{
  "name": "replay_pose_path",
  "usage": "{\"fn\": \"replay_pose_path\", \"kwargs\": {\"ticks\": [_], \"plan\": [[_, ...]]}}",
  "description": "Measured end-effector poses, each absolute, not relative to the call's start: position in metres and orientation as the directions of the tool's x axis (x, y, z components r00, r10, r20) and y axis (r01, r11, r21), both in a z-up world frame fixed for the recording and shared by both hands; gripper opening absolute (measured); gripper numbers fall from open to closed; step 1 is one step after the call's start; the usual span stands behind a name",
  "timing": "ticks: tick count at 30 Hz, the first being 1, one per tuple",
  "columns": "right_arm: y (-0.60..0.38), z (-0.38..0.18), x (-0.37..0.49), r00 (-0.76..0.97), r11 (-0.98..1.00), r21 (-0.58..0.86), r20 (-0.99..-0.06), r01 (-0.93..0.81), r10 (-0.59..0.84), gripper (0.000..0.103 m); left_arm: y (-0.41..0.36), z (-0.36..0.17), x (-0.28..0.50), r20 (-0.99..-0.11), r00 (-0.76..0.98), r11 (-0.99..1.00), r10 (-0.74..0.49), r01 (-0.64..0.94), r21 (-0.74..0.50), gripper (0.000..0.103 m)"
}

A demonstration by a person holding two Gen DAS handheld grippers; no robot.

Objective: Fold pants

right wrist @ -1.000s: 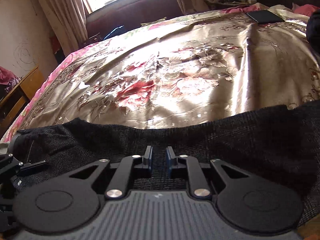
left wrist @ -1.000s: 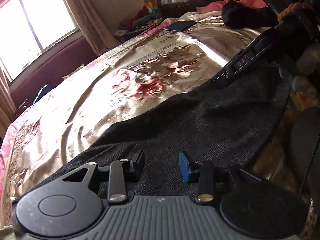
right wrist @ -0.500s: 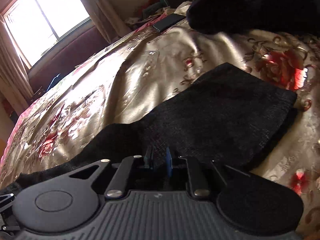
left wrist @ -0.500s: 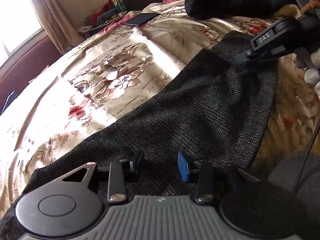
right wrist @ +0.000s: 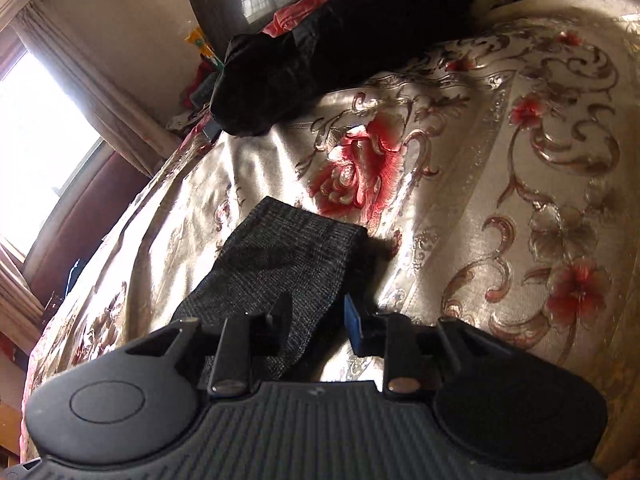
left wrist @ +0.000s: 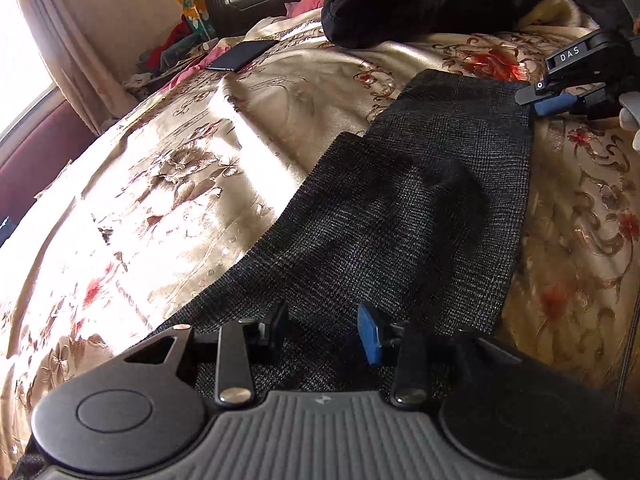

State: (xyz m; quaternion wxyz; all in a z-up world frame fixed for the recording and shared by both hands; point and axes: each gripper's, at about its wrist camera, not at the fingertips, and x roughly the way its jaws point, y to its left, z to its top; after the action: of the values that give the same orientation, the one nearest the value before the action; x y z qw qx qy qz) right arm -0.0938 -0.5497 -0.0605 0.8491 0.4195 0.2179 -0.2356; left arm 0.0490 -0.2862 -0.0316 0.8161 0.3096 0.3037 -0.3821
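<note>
Dark grey checked pants (left wrist: 420,200) lie folded along the floral gold bedspread (left wrist: 180,160). My left gripper (left wrist: 322,326) is at their near end. Cloth fills the gap between its fingers and creases run out from there; the jaws are easing open slightly. In the right wrist view the pants' far end (right wrist: 280,256) rests flat on the bedspread (right wrist: 520,200). My right gripper (right wrist: 314,316) is opening there: its black finger sits over the cloth edge, while its blue pad (right wrist: 354,320) stands clear over bare bedspread. From the left wrist camera, the right gripper (left wrist: 534,100) is at the pants' far corner.
A black garment (left wrist: 400,4) and pink clothes lie near the dark headboard. A dark phone (left wrist: 240,56) rests on the bed beyond the pants. A curtained window is on the left. A light-gloved hand (left wrist: 632,108) holds the right gripper.
Both grippers swung right across the bed with the pants. The right gripper rolled, laid the far end down and its fingers parted off the cloth. The left gripper's gap looks unchanged.
</note>
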Motion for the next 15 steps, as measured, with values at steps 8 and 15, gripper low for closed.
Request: {"fn": "replay_pose_path", "kwargs": {"ticks": [8, 15], "plan": [[-0.558, -0.055, -0.092, 0.784, 0.499, 0.612, -0.551, 0.613, -0.287, 0.005, -0.287, -0.031, 0.051, -0.741, 0.515, 0.507, -0.431, 0.818, 0.274, 0.052], [-0.568, -0.061, -0.109, 0.754, 0.447, 0.61, -0.574, 0.654, -0.319, 0.001, -0.289, -0.035, 0.05, -0.736, 0.52, 0.505, -0.433, 0.816, 0.281, 0.052]]}}
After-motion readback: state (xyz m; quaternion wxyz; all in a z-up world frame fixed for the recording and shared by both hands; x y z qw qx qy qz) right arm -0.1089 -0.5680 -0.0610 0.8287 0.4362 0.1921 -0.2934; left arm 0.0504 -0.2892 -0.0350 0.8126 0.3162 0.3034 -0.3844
